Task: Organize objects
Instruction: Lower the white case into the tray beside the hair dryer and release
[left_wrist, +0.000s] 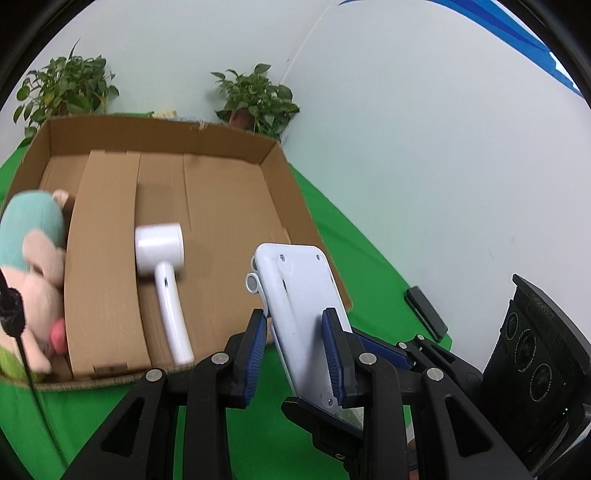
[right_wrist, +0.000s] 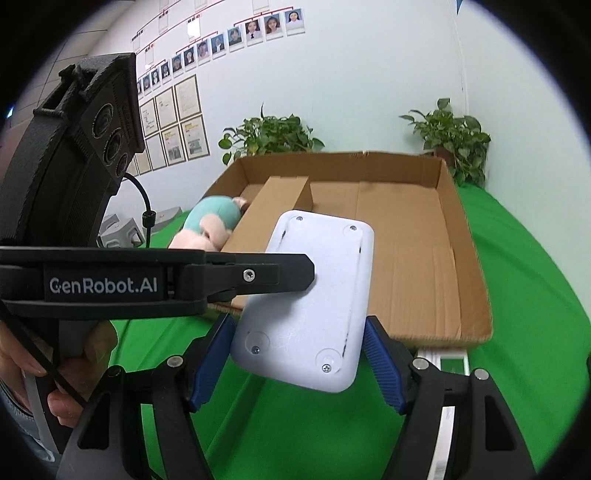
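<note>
A green cloth (left_wrist: 362, 258) covers the table, which stands against pale walls, one of them hung with a row of portrait photos (right_wrist: 236, 35) and framed papers (right_wrist: 177, 122).

Nearest, both grippers meet on one thing: a pale blue-white plastic device (right_wrist: 314, 295), its screwed back turned up, held above the cloth just in front of the box. The left gripper (left_wrist: 295, 350) is clenched on it, blue pads pressing its thin edges; seen from the right wrist, this gripper reaches in level from the left, with a hand (right_wrist: 55, 369) wrapped round its handle. The right gripper (right_wrist: 299, 362) points somewhat downward with its pads on either side of the device's lower end; whether they press it cannot be told.

Beyond lies a wide, shallow cardboard box (left_wrist: 295, 192), open at the top. Inside, a white hairdryer-like appliance (left_wrist: 162, 273) lies on the floor of the box beside a loose cardboard sheet (left_wrist: 107, 258), and a teal and pink plush toy (left_wrist: 33, 266) lies along the left side.

A black flat gadget (left_wrist: 424, 310) rests on the cloth near the right wall. Farthest back, two potted plants (left_wrist: 255, 99) stand behind the box.
</note>
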